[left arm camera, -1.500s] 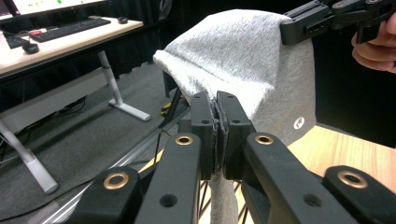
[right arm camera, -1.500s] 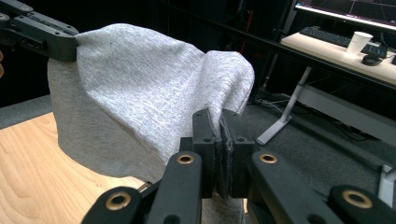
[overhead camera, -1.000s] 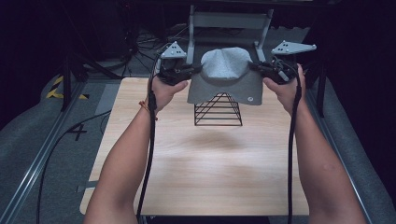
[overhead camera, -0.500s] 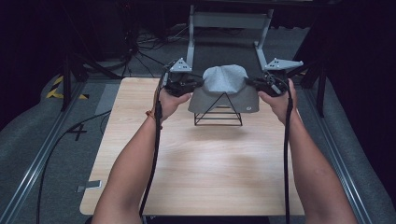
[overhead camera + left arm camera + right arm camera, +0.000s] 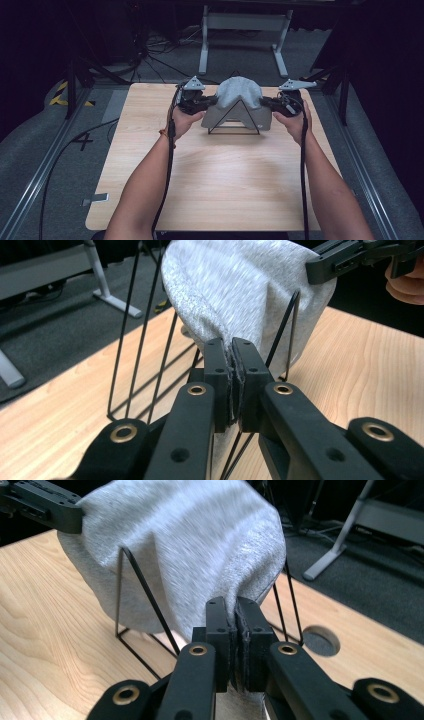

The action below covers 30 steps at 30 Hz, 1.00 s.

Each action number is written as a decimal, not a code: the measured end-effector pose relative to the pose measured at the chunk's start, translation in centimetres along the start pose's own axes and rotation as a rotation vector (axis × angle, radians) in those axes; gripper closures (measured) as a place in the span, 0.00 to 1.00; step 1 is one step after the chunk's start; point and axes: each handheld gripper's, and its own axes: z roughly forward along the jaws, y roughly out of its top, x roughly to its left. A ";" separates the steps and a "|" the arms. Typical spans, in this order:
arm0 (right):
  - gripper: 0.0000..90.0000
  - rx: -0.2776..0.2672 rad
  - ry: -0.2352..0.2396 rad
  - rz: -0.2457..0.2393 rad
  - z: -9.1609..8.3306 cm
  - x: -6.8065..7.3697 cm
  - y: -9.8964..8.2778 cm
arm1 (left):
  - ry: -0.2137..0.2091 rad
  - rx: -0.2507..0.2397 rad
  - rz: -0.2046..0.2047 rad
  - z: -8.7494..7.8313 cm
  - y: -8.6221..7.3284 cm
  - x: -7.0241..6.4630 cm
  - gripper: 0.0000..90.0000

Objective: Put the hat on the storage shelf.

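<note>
Cloth (image 5: 239, 95), grey and soft, drapes over a black wire pyramid rack (image 5: 235, 120) at the far middle of my pale wooden table (image 5: 210, 185) in the high view. My left gripper (image 5: 230, 347) clamps a speckled knit edge in its own view. My right gripper (image 5: 231, 605) pinches the opposite edge; a round hole (image 5: 320, 640) in the tabletop appears there.
</note>
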 end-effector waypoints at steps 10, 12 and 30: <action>0.95 0.077 -0.002 0.021 2.0 -0.1 -2.7 | 0.019 0.061 0.011 1.6 -2.3 0.1 0.96; 0.95 0.084 -0.002 0.021 2.2 -0.1 -2.9 | 0.017 0.071 -0.008 1.7 -2.7 0.1 0.96; 0.87 0.095 -0.033 0.022 2.3 0.4 -3.8 | 0.078 0.104 0.047 0.9 -4.2 -0.3 0.94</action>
